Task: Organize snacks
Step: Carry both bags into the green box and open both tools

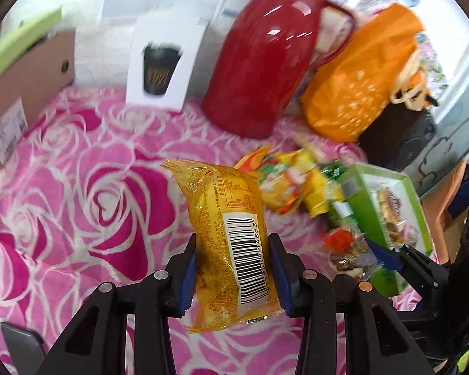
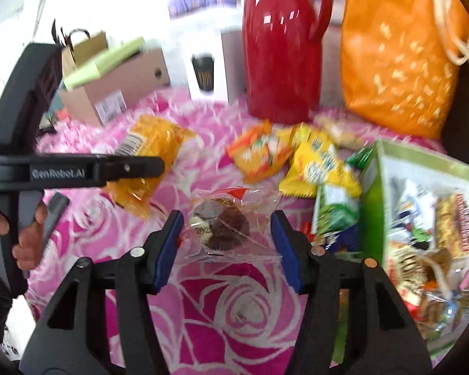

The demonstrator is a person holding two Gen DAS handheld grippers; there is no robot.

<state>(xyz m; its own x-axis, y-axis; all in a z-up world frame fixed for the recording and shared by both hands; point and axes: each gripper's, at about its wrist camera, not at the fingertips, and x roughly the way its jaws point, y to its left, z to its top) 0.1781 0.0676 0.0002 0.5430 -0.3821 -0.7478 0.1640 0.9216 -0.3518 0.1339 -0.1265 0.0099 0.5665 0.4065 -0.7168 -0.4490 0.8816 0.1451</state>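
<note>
My left gripper (image 1: 233,276) is shut on a yellow snack packet (image 1: 225,218) with a barcode label, holding it upright above the pink rose cloth (image 1: 93,193). From the right wrist view the same packet (image 2: 153,140) hangs in the left gripper (image 2: 159,165) at the left. My right gripper (image 2: 227,245) is open, its blue pads (image 2: 168,243) on either side of a clear packet with a chocolate cookie (image 2: 222,225) that lies on the cloth. A green box (image 2: 372,193) holding several snacks stands to the right, also seen as the green box (image 1: 412,200).
Loose orange (image 2: 259,153), yellow (image 2: 319,165) and green (image 2: 337,212) packets lie beside the box. A red jug (image 2: 281,47), an orange bag (image 2: 397,62), a white cup carton (image 2: 206,72) and a cardboard box (image 2: 115,84) line the back. A hand (image 2: 28,234) holds the left gripper.
</note>
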